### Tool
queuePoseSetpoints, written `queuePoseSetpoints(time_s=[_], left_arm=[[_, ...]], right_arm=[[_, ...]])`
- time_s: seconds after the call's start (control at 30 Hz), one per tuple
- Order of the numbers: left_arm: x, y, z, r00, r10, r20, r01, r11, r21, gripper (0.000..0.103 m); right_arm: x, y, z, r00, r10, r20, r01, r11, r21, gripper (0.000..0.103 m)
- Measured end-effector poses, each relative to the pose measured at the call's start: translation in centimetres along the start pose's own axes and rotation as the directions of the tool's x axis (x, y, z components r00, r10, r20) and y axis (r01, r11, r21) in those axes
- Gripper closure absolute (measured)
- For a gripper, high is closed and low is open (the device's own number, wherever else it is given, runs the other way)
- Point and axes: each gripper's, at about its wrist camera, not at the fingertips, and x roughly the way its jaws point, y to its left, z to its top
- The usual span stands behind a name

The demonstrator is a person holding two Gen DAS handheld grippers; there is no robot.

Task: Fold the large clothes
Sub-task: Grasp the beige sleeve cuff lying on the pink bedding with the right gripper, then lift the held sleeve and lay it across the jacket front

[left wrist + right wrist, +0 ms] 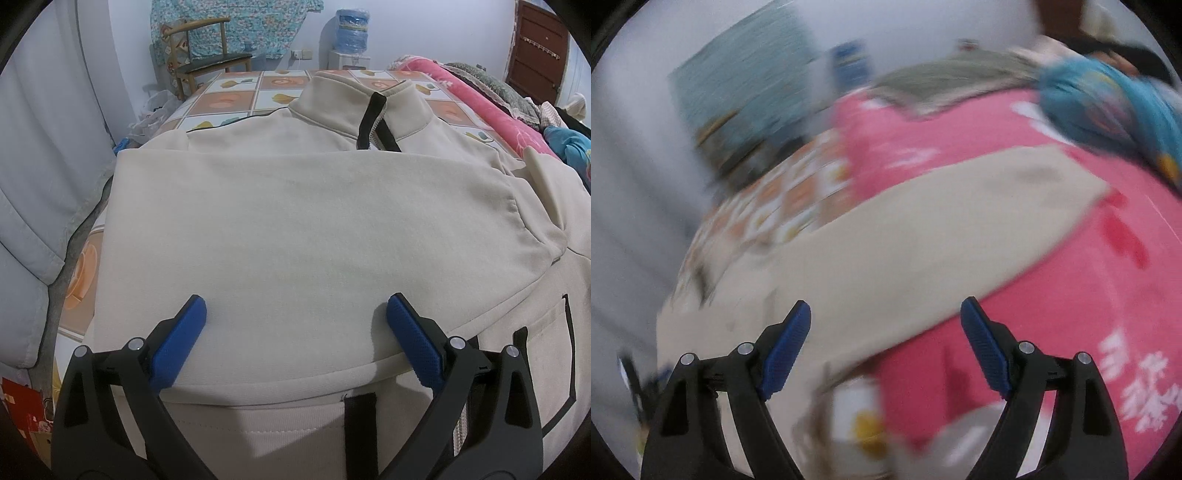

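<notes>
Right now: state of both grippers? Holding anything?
Left gripper: open, fingers wide over the folded jacket, gripping nothing.
Right gripper: open, nothing between the fingers; view blurred.

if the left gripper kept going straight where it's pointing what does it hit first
Most likely the cream jacket: the left gripper stands open, angled down over the sleeve folded across the jacket's front, with nothing between its fingers and the fabric. How far above the cloth it is cannot be judged here.
</notes>
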Motion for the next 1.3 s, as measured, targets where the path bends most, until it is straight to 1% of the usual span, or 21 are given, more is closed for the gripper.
queuePoseSetpoints(time_s=[0.07,0.1,0.13,0.2,0.27,0.3,0.43,0.47,0.53,0.6,0.67,0.73,0.8,0.83,0.87,0.9,0.97,1.03,1.17,1.3], left_arm=[[0.0,0.0,0.0,1.0,0.0,0.0,0.0,1.0,0.0,0.008],[0.0,0.0,0.0,1.0,0.0,0.0,0.0,1.0,0.0,0.008],[0.0,0.0,0.0,1.0,0.0,0.0,0.0,1.0,0.0,0.008],[0.0,0.0,0.0,1.0,0.0,0.0,0.0,1.0,0.0,0.008],[0.0,0.0,0.0,1.0,0.0,0.0,0.0,1.0,0.001,0.008],[0.0,0.0,0.0,1.0,0.0,0.0,0.0,1.0,0.0,0.008],[0.0,0.0,0.0,1.0,0.0,0.001,0.0,1.0,0.0,0.008],[0.0,0.0,0.0,1.0,0.001,0.001,-0.001,1.0,0.0,0.008],[0.0,0.0,0.0,1.0,0.0,0.001,0.0,1.0,0.0,0.008],[0.0,0.0,0.0,1.0,0.001,0.001,-0.001,1.0,0.0,0.008],[0.0,0.0,0.0,1.0,0.001,0.001,-0.001,1.0,0.0,0.008],[0.0,0.0,0.0,1.0,0.001,0.001,-0.001,1.0,0.0,0.008],[0.0,0.0,0.0,1.0,0.001,0.001,-0.001,1.0,0.0,0.008],[0.0,0.0,0.0,1.0,0.0,0.001,0.0,1.0,0.0,0.008],[0.0,0.0,0.0,1.0,0.0,0.001,0.0,1.0,0.0,0.008],[0.0,0.0,0.0,1.0,0.001,0.001,-0.001,1.0,0.0,0.008],[0.0,0.0,0.0,1.0,0.0,0.001,0.0,1.0,0.0,0.008],[0.0,0.0,0.0,1.0,0.0,0.001,0.0,1.0,0.0,0.008],[0.0,0.0,0.0,1.0,0.0,0.001,0.0,1.0,0.0,0.008],[0.0,0.0,0.0,1.0,0.001,0.001,-0.001,1.0,0.0,0.008]], right_arm=[[0.3,-3.8,1.7,1.0,-0.008,0.012,0.007,0.992,0.126,0.022],[0.5,-5.9,2.5,1.0,-0.004,0.02,0.0,0.98,0.199,0.022],[0.8,-7.9,3.2,1.0,0.0,0.029,-0.007,0.964,0.266,0.025],[1.5,-10.5,4.1,0.999,-0.014,0.035,0.001,0.936,0.353,0.028],[2.3,-12.8,4.8,0.999,-0.022,0.035,0.005,0.906,0.423,0.033],[2.8,-14.0,5.2,0.999,-0.029,0.032,0.011,0.887,0.462,0.034],[5.0,-17.5,5.8,0.999,-0.051,0.02,0.031,0.825,0.564,0.046],[5.6,-18.1,5.9,0.998,-0.053,0.019,0.032,0.814,0.58,0.049],[6.2,-18.9,6.3,0.997,-0.065,0.029,0.035,0.804,0.594,0.053],[6.6,-19.1,7.1,0.996,-0.082,0.046,0.04,0.811,0.583,0.053],[6.9,-19.2,7.8,0.993,-0.113,0.036,0.074,0.824,0.561,0.058],[7.1,-19.5,8.2,0.991,-0.134,0.023,0.1,0.832,0.546,0.06],[7.4,-19.6,8.6,0.988,-0.156,0.014,0.125,0.838,0.531,0.066],[7.6,-19.6,8.8,0.985,-0.17,0.008,0.14,0.841,0.523,0.073],[7.6,-19.6,8.9,0.983,-0.184,0.002,0.157,0.843,0.514,0.078],[7.6,-19.6,9.0,0.981,-0.196,-0.003,0.171,0.848,0.501,0.08],[7.3,-19.4,9.1,0.978,-0.207,-0.001,0.181,0.854,0.487,0.091],[6.6,-18.9,9.3,0.977,-0.215,0.009,0.186,0.865,0.466,0.093],[4.4,-16.8,10.2,0.965,-0.256,0.054,0.215,0.895,0.391,0.093],[2.4,-15.0,10.8,0.96,-0.26,0.102,0.21,0.913,0.35,0.094]])
